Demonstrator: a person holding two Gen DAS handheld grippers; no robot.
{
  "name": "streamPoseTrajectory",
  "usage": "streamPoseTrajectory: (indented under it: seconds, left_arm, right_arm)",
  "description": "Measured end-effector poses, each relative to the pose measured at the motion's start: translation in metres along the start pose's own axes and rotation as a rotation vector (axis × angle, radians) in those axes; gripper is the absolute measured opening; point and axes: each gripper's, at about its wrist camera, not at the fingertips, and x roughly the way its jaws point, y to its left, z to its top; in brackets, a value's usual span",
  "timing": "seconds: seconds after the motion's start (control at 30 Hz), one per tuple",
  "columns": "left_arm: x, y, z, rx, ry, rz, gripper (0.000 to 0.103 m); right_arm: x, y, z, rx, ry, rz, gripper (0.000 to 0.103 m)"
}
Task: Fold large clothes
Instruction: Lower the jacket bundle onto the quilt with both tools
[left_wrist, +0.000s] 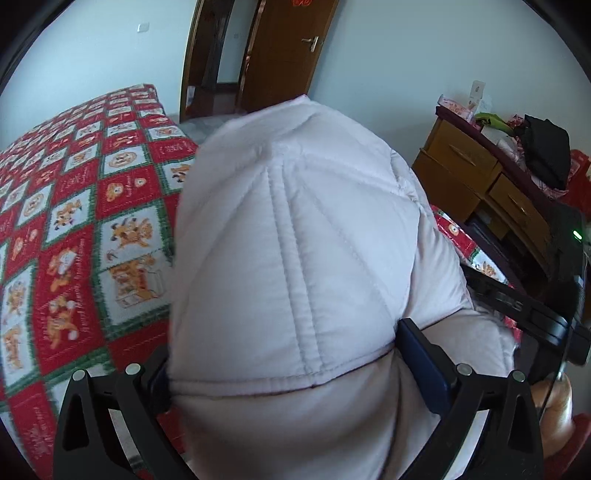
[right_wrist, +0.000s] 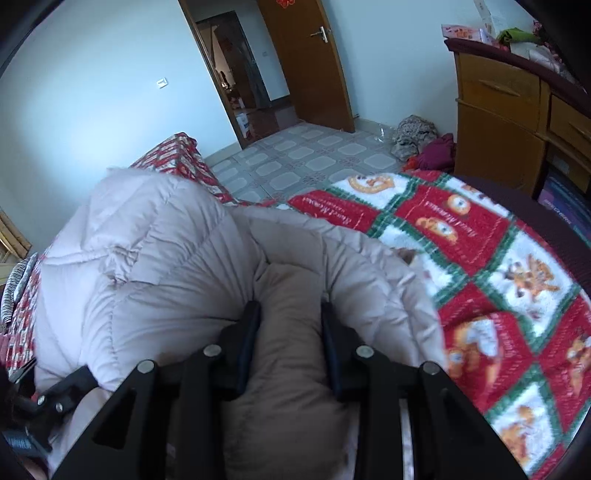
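A pale quilted puffer jacket (left_wrist: 295, 240) is bunched and lifted over a bed with a red, green and white cartoon blanket (left_wrist: 74, 221). My left gripper (left_wrist: 284, 354) is clamped on a thick fold of the jacket, which bulges up and hides most of the view ahead. My right gripper (right_wrist: 290, 314) is shut on another fold of the same jacket (right_wrist: 147, 258), showing its beige lining between the fingers (right_wrist: 251, 325). The right gripper's black body shows at the right edge of the left wrist view (left_wrist: 535, 314).
The blanket (right_wrist: 498, 277) covers the bed to the right. A wooden dresser (left_wrist: 480, 177) with clutter on top stands right of the bed. An open brown door (right_wrist: 314, 62) and tiled floor (right_wrist: 314, 158) lie ahead, with a heap of clothes (right_wrist: 417, 138) on the floor.
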Motion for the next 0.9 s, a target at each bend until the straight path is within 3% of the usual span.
streamPoseTrajectory:
  seconds: [0.17, 0.23, 0.37, 0.5, 0.67, 0.9]
  left_arm:
    - [-0.033, -0.008, 0.034, 0.109, -0.155, 0.100, 0.102]
    - [-0.033, -0.009, 0.053, 0.128, -0.190, 0.159, 0.102]
    - [-0.001, 0.004, 0.071, 0.071, -0.136, 0.236, 0.102]
    - [0.030, 0.014, 0.069, 0.038, -0.078, 0.242, 0.102]
    - [0.064, 0.013, 0.069, 0.031, 0.031, 0.212, 0.102]
    - [0.078, 0.005, 0.057, 0.046, -0.001, 0.273, 0.102]
  right_arm:
    - [-0.055, 0.020, 0.014, -0.027, -0.164, 0.096, 0.033]
    - [-0.061, 0.042, 0.031, -0.100, -0.174, 0.108, 0.033]
    - [-0.026, 0.073, 0.051, -0.145, -0.052, 0.160, 0.033]
    - [0.031, 0.073, 0.040, -0.130, 0.071, 0.127, 0.031]
    - [0.057, 0.054, 0.030, -0.091, 0.078, 0.122, 0.028]
    - [0.057, 0.050, 0.015, -0.041, 0.013, 0.110, 0.022]
